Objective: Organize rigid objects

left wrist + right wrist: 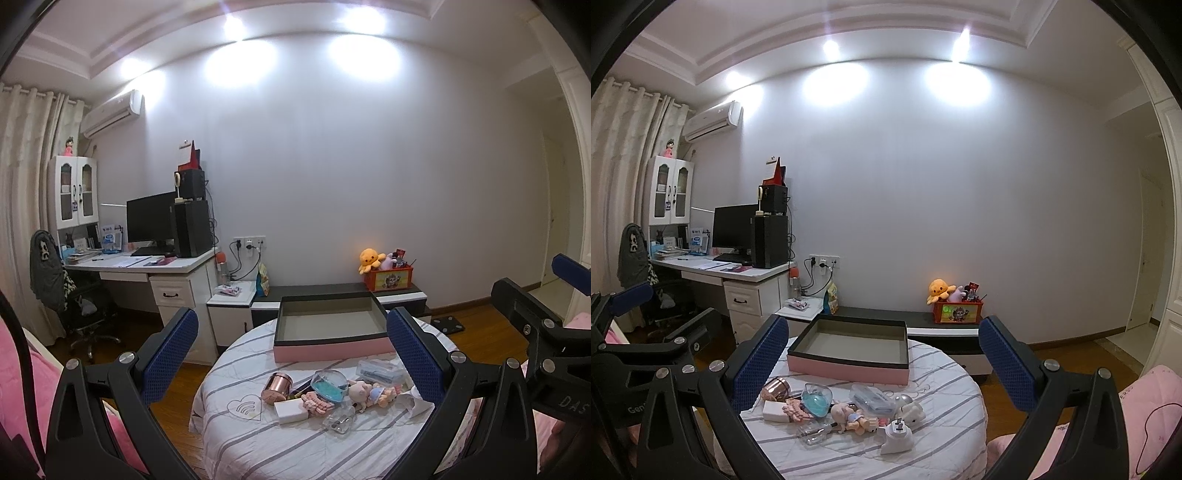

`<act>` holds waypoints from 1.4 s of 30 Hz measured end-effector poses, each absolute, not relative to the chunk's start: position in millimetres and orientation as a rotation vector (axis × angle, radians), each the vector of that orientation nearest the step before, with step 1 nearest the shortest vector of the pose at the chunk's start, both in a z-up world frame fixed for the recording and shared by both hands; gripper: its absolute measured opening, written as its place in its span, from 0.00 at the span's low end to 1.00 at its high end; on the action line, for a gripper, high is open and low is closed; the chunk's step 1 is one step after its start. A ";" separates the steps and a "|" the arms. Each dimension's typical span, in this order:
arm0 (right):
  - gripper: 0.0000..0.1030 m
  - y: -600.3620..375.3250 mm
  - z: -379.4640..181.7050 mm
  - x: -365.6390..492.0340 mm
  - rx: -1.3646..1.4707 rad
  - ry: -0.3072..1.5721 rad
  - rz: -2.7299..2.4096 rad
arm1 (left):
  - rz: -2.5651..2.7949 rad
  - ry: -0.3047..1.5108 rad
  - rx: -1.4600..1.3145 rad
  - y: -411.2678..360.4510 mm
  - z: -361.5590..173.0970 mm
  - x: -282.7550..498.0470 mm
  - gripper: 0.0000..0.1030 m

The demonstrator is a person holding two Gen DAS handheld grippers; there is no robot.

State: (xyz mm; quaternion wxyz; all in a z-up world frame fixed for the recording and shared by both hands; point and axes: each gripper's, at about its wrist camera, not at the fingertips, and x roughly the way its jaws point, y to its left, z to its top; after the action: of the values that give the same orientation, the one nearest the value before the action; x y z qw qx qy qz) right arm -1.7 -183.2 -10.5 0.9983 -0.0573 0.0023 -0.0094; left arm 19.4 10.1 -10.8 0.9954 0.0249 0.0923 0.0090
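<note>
- The left claw [291,354] hung above the near edge of the round surface [295,450], its two blue-padded fingers [170,354] spread wide with nothing between them.
- The right claw [882,365] was likewise spread wide and held nothing, hovering over the same surface; its black frame also showed at the right edge of the left wrist view.
- The surface, draped in a white cloth with grey stripes, carried a shallow pink box [849,365] with a dark rim at its far side, open at the top, its grey floor bare.
- The small rigid objects lay in a loose cluster on the near half of the surface, apart from the box.
- In the cluster: a copper-coloured tin [277,386] on its side at the left; a white block [291,411] just in front of it; a clear dome with blue contents [329,386] at the middle.
- A small doll [373,395] lay beside the dome; a clear lidded case [380,371] sat nearer the box.
- A white plug adapter [897,437] stood at the near edge in the right wrist view.
- Behind the surface a low bench bore an orange toy crate [392,278] with a yellow plush octopus [370,259].
</note>
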 end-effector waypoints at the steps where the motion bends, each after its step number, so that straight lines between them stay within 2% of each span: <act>1: 1.00 -183.3 -11.0 -1.4 -0.115 0.004 -0.020 | 0.020 0.186 0.049 10.2 -10.5 20.1 1.00; 42: 1.00 -182.8 -14.5 -1.9 -0.107 -0.002 -0.006 | 0.027 0.186 0.050 7.5 -6.1 22.3 1.00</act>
State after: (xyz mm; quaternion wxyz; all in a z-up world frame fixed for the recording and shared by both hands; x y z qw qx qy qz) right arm -1.9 -182.8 -14.5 0.9986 -0.0534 -0.0010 -0.0031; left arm 22.3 7.5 -6.1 0.9953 0.0248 0.0929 0.0135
